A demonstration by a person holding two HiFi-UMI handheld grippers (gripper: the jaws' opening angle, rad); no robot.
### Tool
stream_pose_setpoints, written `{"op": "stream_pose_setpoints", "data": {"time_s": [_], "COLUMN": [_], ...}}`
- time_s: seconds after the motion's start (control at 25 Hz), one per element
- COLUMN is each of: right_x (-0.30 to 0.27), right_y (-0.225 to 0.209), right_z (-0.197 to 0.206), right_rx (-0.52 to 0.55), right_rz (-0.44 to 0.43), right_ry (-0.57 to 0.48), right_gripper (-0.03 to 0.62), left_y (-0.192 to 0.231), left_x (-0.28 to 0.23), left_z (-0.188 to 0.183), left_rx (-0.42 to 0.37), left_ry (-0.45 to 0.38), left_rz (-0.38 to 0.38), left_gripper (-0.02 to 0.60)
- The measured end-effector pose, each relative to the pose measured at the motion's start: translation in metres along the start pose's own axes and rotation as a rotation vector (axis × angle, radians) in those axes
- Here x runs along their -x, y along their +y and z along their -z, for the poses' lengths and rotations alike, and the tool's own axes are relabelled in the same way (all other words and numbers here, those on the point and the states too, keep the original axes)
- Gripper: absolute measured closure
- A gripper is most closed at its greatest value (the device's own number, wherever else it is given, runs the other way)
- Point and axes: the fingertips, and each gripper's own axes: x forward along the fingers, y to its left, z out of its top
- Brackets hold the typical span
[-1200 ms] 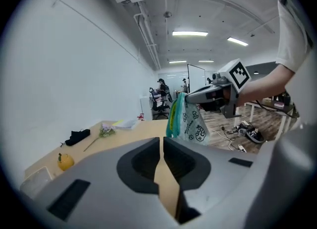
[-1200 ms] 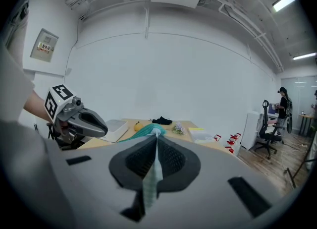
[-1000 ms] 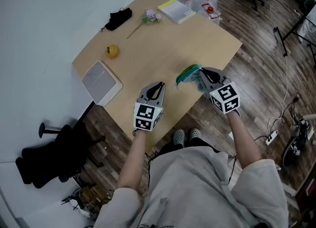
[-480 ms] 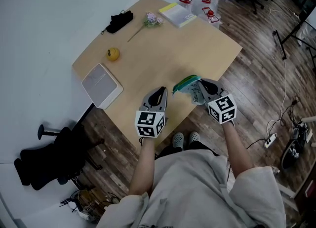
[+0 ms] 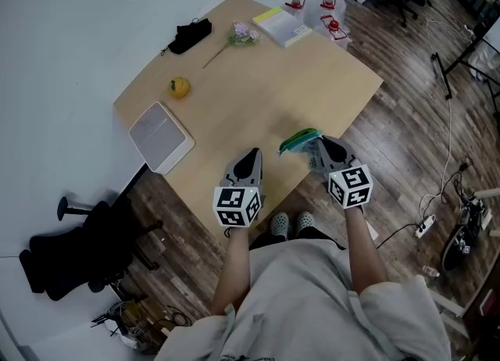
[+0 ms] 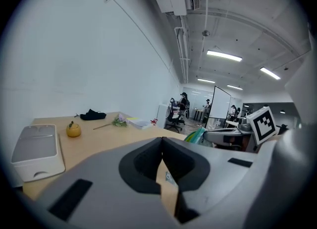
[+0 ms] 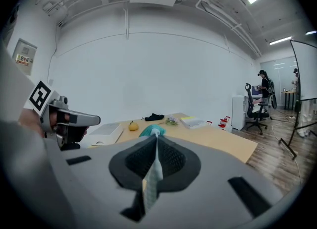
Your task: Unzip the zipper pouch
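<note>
Lower now, the right gripper (image 5: 319,148) pinches the zipper pouch (image 5: 299,140) in its jaws — left gripper (image 5: 251,155), jaws just closed together, holds nothing; unzipping looks unstarted.

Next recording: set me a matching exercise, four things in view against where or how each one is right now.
Things:
1 zipper pouch
2 left gripper
3 yellow fruit
4 white box

Places or states:
a shut, nothing between the jaws
b at the left edge of the table
c clamped in the right gripper
d on the table, beyond the white box

Pairs: 1-c, 2-a, 3-d, 4-b
</note>
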Motion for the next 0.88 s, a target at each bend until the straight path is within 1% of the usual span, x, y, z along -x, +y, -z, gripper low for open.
{"op": "stream_pose_setpoints", "data": {"time_s": [0.24,0.88], "right_x": [0.002,0.004], "right_y": [0.006,0.019], "right_z": [0.001,-0.004], "right_rx": [0.001,-0.02], "right_rz": [0.004,-0.026], "right_ry": [0.006,-0.016], "right_gripper": [0.583,0.583], "left_y": [-0.003,-0.008], "left_x": [0.001,0.006], "left_z": [0.012,0.02], "left_rx": [0.002,0.013], "left_ry": [0.027,0.038], "left_rz": [-0.004,0.005], "left_gripper": [0.56,0.56]}}
